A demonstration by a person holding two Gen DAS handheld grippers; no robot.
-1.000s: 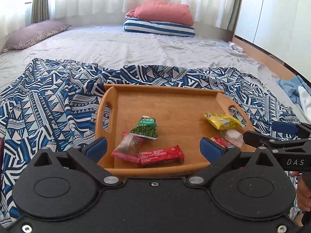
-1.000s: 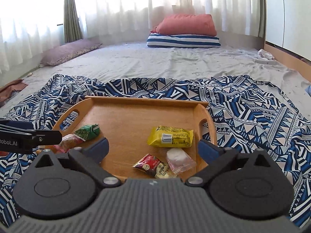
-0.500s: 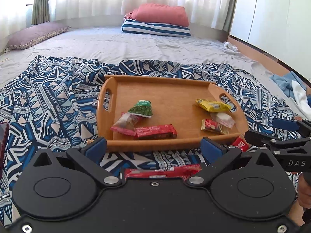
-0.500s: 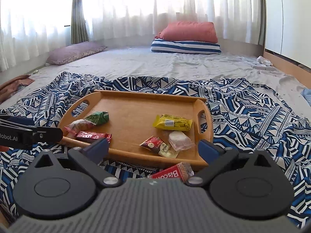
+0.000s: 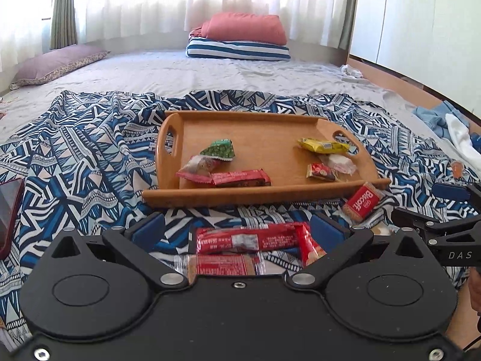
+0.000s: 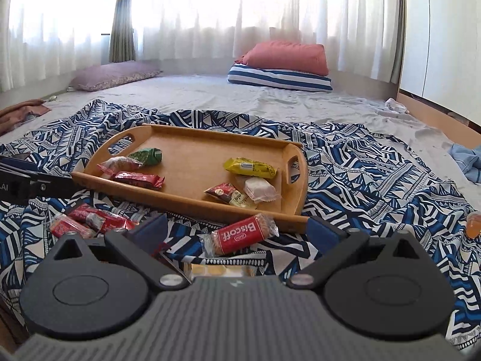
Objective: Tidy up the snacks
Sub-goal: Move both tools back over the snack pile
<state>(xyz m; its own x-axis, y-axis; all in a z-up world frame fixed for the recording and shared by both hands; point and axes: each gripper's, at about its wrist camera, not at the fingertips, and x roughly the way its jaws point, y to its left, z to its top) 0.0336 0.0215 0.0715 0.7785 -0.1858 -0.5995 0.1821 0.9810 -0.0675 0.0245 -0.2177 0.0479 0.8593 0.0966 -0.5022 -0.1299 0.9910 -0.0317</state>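
snacks on tray and blanket, both tools spread

the left tool (image 5: 237, 231) is spread wide above two long red snack bars (image 5: 245, 237) on the blue-and-white patterned blanket (image 5: 75, 150). the right tool (image 6: 237, 231) is spread too, a red biscoff biscuit pack (image 6: 240, 236) lying between its fingers. the wooden handled tray (image 6: 192, 201) beyond holds six small packets.

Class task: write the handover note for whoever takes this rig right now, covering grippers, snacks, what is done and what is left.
Left gripper open, empty, over two red bars on the patterned cloth.
Right gripper open, empty, facing the Biscoff pack on the cloth.
Wooden tray holds six snacks: three by its left handle, three by its right.
Left: the Biscoff pack and red bars, still off the tray.
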